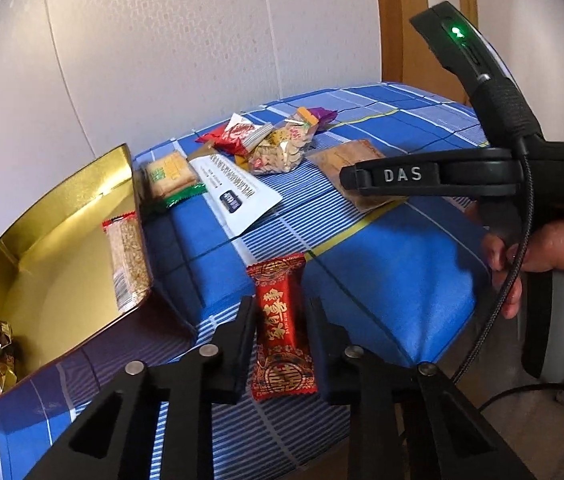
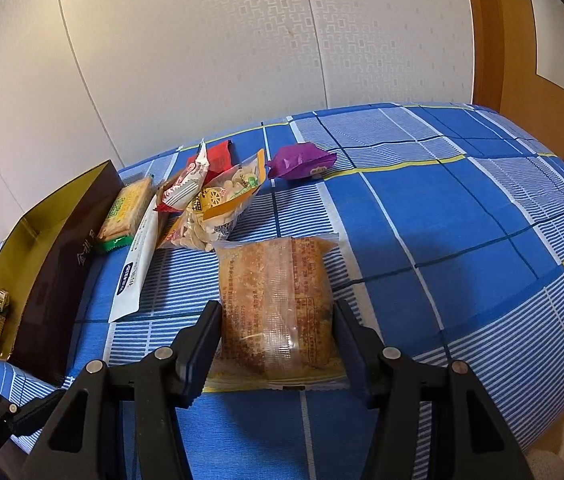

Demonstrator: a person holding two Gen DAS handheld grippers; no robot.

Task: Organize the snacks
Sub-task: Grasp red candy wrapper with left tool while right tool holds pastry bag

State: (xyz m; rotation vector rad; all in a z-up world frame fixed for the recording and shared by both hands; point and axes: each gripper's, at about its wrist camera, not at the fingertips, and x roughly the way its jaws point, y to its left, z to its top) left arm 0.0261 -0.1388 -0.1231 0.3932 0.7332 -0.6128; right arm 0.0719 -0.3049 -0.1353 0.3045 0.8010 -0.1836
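Red candy packet (image 1: pixel 284 328) | between left claw (image 1: pixel 282 344) fingers, apart | right claw (image 2: pixel 277 344) apart, straddling orange cake pack (image 2: pixel 277 300) | step: pickup | next: close, carry to gold tin (image 1: pixel 61 216).

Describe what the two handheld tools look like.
Both are matte black, with flat angular fingers on silver-riveted linkages. The right tool carries raised "DAS" lettering, a ribbed grip, a green indicator light and a braided black cable. The left tool shows no markings.

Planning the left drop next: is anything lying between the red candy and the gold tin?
Nothing visible does: only bare blue cloth separates the red candy, between the left gripper fingers, from the gold tin.
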